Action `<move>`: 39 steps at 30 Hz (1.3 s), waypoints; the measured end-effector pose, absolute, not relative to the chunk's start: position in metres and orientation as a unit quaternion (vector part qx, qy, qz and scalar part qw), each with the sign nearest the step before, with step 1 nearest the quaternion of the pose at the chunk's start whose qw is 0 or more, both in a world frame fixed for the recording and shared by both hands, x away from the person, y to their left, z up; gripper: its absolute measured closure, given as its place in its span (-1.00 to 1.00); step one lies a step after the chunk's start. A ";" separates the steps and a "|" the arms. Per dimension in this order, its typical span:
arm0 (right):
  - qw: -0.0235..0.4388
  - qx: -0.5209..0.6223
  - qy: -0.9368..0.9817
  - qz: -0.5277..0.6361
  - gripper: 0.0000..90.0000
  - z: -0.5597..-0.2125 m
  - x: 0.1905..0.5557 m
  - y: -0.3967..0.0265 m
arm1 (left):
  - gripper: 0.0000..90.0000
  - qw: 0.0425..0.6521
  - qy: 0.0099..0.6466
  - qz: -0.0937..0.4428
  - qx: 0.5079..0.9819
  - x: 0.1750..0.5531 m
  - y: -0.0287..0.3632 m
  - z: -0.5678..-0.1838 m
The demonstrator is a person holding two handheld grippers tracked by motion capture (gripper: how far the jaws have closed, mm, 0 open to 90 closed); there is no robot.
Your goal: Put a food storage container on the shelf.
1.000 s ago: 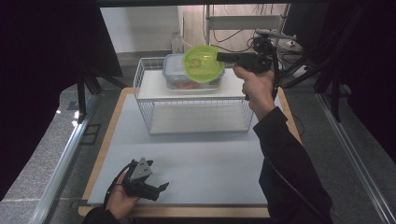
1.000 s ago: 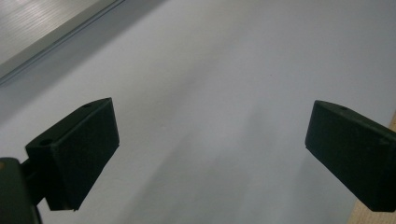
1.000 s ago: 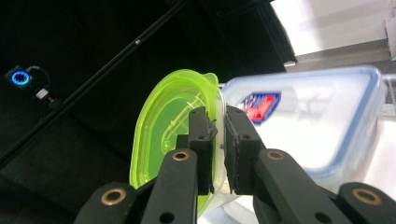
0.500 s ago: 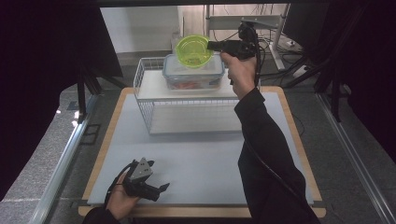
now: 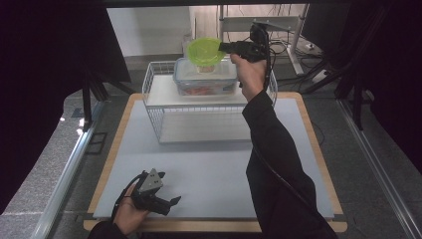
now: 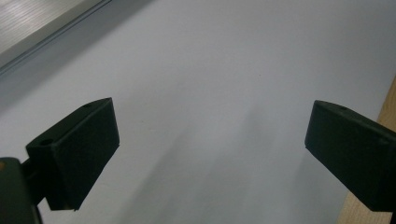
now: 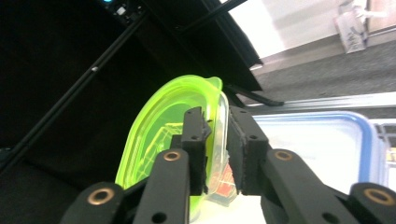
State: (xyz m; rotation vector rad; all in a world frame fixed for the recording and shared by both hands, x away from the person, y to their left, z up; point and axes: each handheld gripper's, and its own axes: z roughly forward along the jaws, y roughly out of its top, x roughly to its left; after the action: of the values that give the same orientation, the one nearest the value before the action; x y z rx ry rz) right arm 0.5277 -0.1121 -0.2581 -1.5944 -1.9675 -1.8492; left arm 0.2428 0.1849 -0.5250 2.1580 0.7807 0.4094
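Hands holding two grippers are working over a table (image 5: 209, 164) covered by a pale grey mat. Right gripper (image 5: 225, 47), raised at arm's length over the far side, is gripping the rim of a lime-green container (image 5: 205, 51), which is sitting on the clear lid of a blue-rimmed food box (image 5: 205, 79). That box is resting on top of a white wire rack (image 5: 164, 112) at the back of the table. Seen along the right gripper (image 7: 216, 154), the jaws have just been opening slightly, with the green container's (image 7: 159, 126) wall between them; the gap is narrow, and whether the pads are pressing cannot be told. Left gripper (image 5: 166, 203) is lying low near the front edge, jaws spread wide over bare mat, holding nothing.
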 end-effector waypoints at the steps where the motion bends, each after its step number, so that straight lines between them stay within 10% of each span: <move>1: 0.000 -0.510 -0.627 -0.589 0.65 -0.258 0.528 -0.111 | -0.94 0.394 0.307 0.161 0.851 0.243 0.185 -0.525; 12: -0.020 -0.508 -0.632 -0.585 0.55 -0.261 0.529 -0.108 | -0.93 0.393 0.305 0.159 0.853 0.243 0.184 -0.525; 24: -0.069 -0.464 -0.666 -0.581 -0.30 -0.255 0.517 -0.115 | -0.94 0.393 0.306 0.162 0.852 0.242 0.184 -0.525; 39: -0.095 -0.397 -0.711 -0.572 -0.64 -0.269 0.477 -0.143 | -0.95 0.404 0.320 0.150 0.844 0.243 0.187 -0.523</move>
State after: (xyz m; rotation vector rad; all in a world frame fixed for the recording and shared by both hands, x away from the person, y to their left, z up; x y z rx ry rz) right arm 0.4771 -0.1429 -0.2690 -1.3285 -2.3810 -1.9160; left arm 0.2434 0.1873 -0.5226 2.1299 0.8070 0.3791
